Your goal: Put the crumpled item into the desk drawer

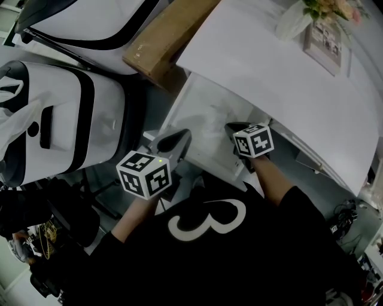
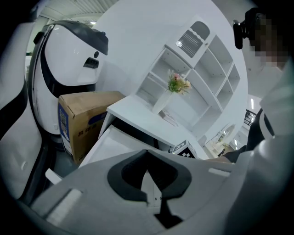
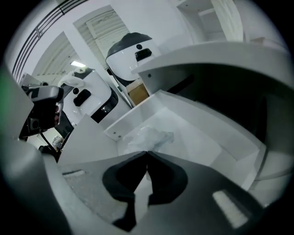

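Observation:
The white desk drawer point(image 1: 179, 104) stands pulled out under the white desk top point(image 1: 269, 77). A crumpled, translucent white item point(image 3: 149, 137) lies on the floor of the drawer point(image 3: 216, 133), just beyond my right gripper point(image 3: 147, 152), which is shut and empty. In the head view that right gripper point(image 1: 231, 127) hovers over the drawer's right side and my left gripper point(image 1: 181, 137) over its near left corner. The left gripper point(image 2: 147, 150) is shut too, with nothing between its jaws, and points over the drawer point(image 2: 115, 147) toward the desk.
A cardboard box point(image 1: 161, 36) stands left of the desk, beside large white and black machine housings point(image 1: 60, 119). A vase with flowers point(image 1: 299, 18) and a picture frame point(image 1: 326, 39) sit on the desk top. An open shelf unit point(image 2: 202, 69) stands behind it.

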Tool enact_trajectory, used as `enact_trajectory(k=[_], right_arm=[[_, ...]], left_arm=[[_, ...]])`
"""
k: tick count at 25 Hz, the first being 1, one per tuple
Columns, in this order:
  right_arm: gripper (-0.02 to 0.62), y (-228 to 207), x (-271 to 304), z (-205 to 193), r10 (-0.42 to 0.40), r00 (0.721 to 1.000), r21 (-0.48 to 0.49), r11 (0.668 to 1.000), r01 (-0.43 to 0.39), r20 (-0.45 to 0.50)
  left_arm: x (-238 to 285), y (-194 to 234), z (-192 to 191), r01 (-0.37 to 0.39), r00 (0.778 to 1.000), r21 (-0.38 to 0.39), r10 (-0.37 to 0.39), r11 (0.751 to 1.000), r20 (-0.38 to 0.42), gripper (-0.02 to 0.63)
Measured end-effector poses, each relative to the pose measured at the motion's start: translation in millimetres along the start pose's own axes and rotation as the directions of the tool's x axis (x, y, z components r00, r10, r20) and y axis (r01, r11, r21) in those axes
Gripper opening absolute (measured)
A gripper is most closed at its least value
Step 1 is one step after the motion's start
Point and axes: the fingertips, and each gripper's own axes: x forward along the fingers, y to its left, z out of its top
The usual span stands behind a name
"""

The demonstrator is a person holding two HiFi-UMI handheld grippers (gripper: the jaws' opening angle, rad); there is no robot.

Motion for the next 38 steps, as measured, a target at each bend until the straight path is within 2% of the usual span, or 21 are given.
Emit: enact_trajectory(k=[6,16,19,22,24,27,31,34,38], right_arm=[[0.003,-15,25,-14,-0.027,0.997,0.042,0.999,0.030,-0.078],[0.011,-27,48,-22,-0.052,0.988,0.075,0.995,0.064,-0.143],[0.057,-28,49,-20,-0.064,0.989,0.079,0.994,0.075,-0.134],[0.133,-28,48,-16,-0.079,0.990,0.083,0.993,0.089,-0.120],[0.170,-29,44,-13,-0.089,0.991,0.090,0.991,0.099,-0.104],[0.191,-25,33,-7,-0.095,0.993,0.100,0.990,0.101,-0.068],[0.193,-10,10,4,-0.075,0.997,0.106,0.992,0.074,-0.001],[0.193,4,-18,14,-0.069,0.994,0.111,0.992,0.060,0.084],[0.183,27,-68,31,-0.065,0.973,0.089,0.995,0.046,0.221]], left_arm=[[-1,14,-4,-0.014,1.000,-0.028,0.014,1.000,0.003,0.008],[-6,28,-11,-0.025,1.000,-0.057,0.025,0.998,-0.004,0.008],[-9,33,-12,-0.028,1.000,-0.058,0.027,0.998,-0.006,0.009],[-12,36,-12,-0.028,1.000,-0.062,0.028,0.998,-0.004,0.009],[-15,36,-11,-0.025,1.000,-0.062,0.026,0.998,0.001,0.008],[-20,34,-10,-0.017,1.000,-0.054,0.017,0.998,0.008,0.008],[-27,25,-8,0.007,1.000,-0.034,-0.007,0.999,0.015,0.008],[-33,11,-9,0.033,0.999,-0.015,-0.033,0.999,0.017,0.008],[-40,-12,-11,0.072,0.997,0.022,-0.072,0.997,0.013,0.008]])
